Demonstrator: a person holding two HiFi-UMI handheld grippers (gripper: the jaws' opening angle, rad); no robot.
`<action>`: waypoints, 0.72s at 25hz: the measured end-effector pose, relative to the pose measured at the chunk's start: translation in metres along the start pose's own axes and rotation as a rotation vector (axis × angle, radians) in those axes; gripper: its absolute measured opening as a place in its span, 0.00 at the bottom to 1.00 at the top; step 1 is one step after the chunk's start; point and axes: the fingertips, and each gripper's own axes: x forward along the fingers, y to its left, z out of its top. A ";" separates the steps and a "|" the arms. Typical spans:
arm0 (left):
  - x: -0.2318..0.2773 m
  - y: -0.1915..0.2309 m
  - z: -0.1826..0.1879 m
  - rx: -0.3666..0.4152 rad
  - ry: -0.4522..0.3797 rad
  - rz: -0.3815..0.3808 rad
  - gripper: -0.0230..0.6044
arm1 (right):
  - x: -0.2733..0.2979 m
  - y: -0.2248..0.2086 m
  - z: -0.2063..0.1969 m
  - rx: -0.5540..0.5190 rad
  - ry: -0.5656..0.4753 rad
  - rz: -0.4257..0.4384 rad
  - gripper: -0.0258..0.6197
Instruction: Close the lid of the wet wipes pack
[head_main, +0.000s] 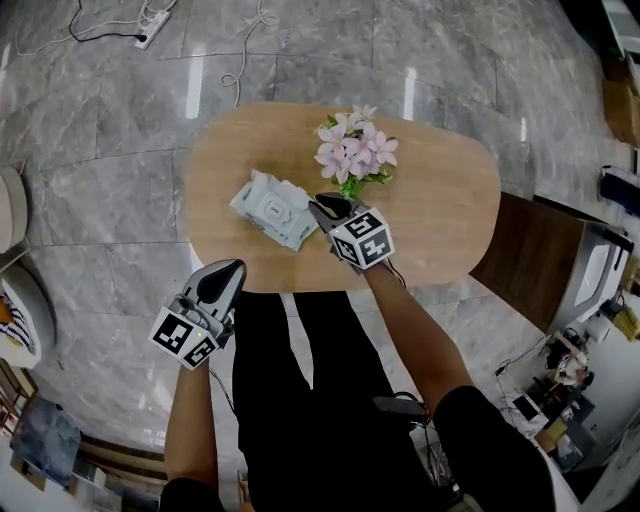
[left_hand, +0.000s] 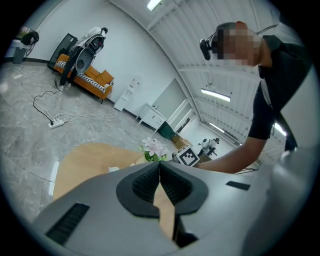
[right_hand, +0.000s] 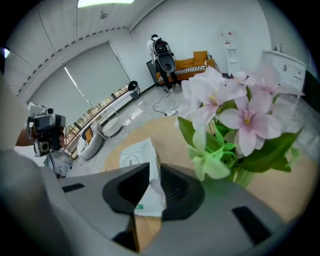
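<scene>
The white wet wipes pack (head_main: 270, 208) lies flat on the oval wooden table (head_main: 440, 200), left of centre. Its oval lid (right_hand: 131, 159) faces up and looks flat against the pack. My right gripper (head_main: 322, 206) is at the pack's right end. In the right gripper view the pack's (right_hand: 135, 157) near end sits pinched in the narrow gap of that gripper (right_hand: 154, 182). My left gripper (head_main: 222, 275) hangs off the table's front left edge, over the floor. Its ribbed pads meet, with nothing between them (left_hand: 160, 175).
A small vase of pink flowers (head_main: 355, 150) stands just behind the right gripper, close to the pack. A brown cabinet (head_main: 530, 255) stands right of the table. A power strip and cables (head_main: 150, 30) lie on the marble floor beyond the table.
</scene>
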 end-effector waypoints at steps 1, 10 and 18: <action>0.000 0.001 -0.001 0.000 0.002 0.000 0.06 | 0.002 -0.001 -0.002 0.002 0.005 0.003 0.15; 0.005 -0.002 -0.009 -0.006 0.010 -0.010 0.06 | 0.005 -0.002 -0.010 0.011 0.009 0.018 0.15; 0.004 -0.003 -0.011 -0.006 0.008 -0.008 0.06 | 0.007 -0.002 -0.011 0.014 0.010 0.018 0.09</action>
